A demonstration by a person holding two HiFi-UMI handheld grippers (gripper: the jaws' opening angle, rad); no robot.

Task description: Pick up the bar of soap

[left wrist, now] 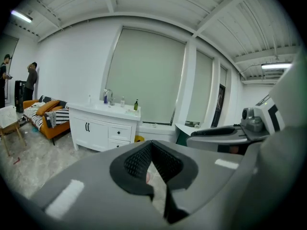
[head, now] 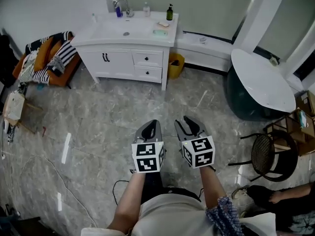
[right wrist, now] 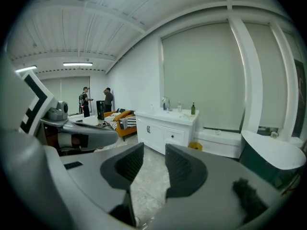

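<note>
Before me spreads a grey marbled floor (head: 123, 117); against the far white wall (head: 49, 9) stands a white vanity cabinet (head: 125, 58); an orange sofa (head: 69, 70) sits left of it; a round white table (head: 263, 82) and a black chair (head: 269, 156) stand at right; pale blinds (left wrist: 144, 75) cover the windows; a strip light (right wrist: 76, 64) glows overhead.

1. on the vanity top (head: 140, 33), a pale green piece (head: 160, 32) and a pinkish piece (head: 163, 24) are too small to tell what either is.
2. a seated person (head: 283, 196) at the lower right is cut off by the head view's edge.
3. two standing people (right wrist: 96, 101), far off in the right gripper view, are too small to make out.
</note>
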